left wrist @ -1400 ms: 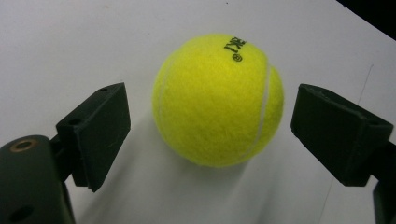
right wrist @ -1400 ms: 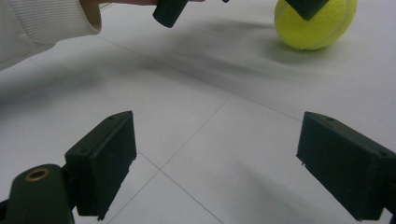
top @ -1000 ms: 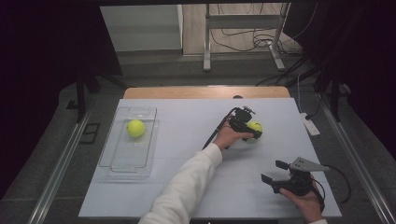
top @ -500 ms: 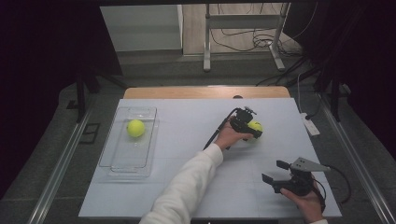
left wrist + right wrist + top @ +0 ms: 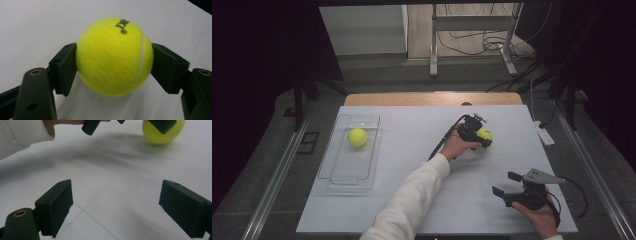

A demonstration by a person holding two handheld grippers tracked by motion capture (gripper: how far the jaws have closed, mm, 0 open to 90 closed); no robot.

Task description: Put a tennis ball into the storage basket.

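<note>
A yellow tennis ball (image 5: 486, 135) rests on the white table (image 5: 412, 150), right of centre. My left gripper (image 5: 477, 134) is shut on it. Its jaws have just been closing, and both black pads (image 5: 65, 66) press the sides of the ball (image 5: 113, 56). A second tennis ball (image 5: 357, 137) lies in a clear plastic tray (image 5: 337, 176) at the left. My right gripper (image 5: 506, 183) hovers near the front right edge, jaws wide apart with nothing between them (image 5: 115, 202). The right gripper view also has the gripped ball (image 5: 160, 135) farther off.
A white sleeve (image 5: 412, 200) reaches diagonally across the table's middle. A white power strip (image 5: 544, 133) lies at the right edge. Black cables trail from both grippers. A metal stand (image 5: 472, 45) and floor cables sit beyond the far edge.
Both hands stay where they were. The left gripper remains at the ball right of centre, and the right gripper keeps its place near the front edge.
</note>
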